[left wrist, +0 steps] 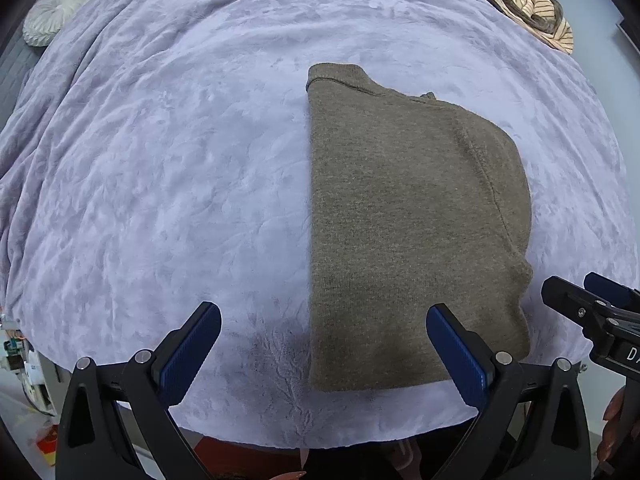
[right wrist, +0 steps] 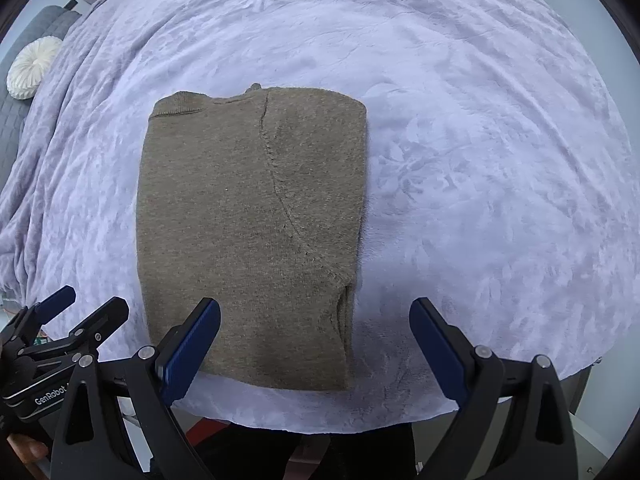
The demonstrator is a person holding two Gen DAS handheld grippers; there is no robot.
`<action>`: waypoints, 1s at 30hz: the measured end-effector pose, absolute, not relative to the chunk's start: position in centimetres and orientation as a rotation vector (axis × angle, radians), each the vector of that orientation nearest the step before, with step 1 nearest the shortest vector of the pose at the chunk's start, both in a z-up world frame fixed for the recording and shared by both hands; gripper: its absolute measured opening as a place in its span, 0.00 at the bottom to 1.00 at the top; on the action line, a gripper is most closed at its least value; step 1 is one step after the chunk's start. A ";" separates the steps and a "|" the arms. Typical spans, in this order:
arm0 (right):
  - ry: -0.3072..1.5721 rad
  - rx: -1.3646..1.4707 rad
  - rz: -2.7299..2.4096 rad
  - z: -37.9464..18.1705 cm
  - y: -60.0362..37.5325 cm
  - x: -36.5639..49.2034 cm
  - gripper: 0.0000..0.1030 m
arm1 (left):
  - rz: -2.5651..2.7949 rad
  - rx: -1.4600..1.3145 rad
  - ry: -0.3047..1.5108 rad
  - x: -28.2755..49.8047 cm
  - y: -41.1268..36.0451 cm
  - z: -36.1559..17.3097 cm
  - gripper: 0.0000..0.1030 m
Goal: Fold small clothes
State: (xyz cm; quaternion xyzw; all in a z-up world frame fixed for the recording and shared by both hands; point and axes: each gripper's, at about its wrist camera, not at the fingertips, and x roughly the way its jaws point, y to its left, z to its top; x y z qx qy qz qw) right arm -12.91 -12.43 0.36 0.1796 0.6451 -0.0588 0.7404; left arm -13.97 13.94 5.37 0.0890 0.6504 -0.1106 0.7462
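Sweater [left wrist: 416, 220]: brown knit, lying flat on the lilac blanket [left wrist: 180, 160] that covers the bed, near the bed's front edge. It is folded lengthwise into a tall rectangle, collar at the far end and hem at the near end. A sleeve seam runs down the top layer.

Left gripper [left wrist: 324, 344]: wide open, holding nothing. It hovers above the near left corner of the sweater; one finger is over bare blanket, the other over the knit.

Right gripper [right wrist: 314, 344]: also spread open and empty, poised over the near right corner of the sweater. Whether either gripper touches the cloth cannot be told from these views.

Other items: a round white pillow [left wrist: 56, 14] at the far left of the bed and a pile of striped clothes [left wrist: 532, 8] at the far right, both well apart from the work.

Assessment: the lengthwise fold appears done; the step in hand is likely the crosswise fold, hem toward collar. To do it well, each gripper should pinch its own hem corner through all layers, since the right edge shows loose stacked layers. Lift both corners evenly, carry them level to the collar, and lay them down with the edges matched so the knit does not skew or bunch
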 end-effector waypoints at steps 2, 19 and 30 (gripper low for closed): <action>1.413 0.392 -0.132 0.4 -12.4 -13.0 0.94 | -0.239 0.199 1.420 -14.0 13.9 5.5 1.00; 1.411 0.378 -0.135 0.7 -12.2 -13.0 0.94 | -0.233 0.216 1.414 -14.4 13.9 5.6 1.00; 1.406 0.368 -0.136 0.9 -12.0 -12.9 0.94 | -0.235 0.222 1.411 -14.2 14.1 5.7 1.00</action>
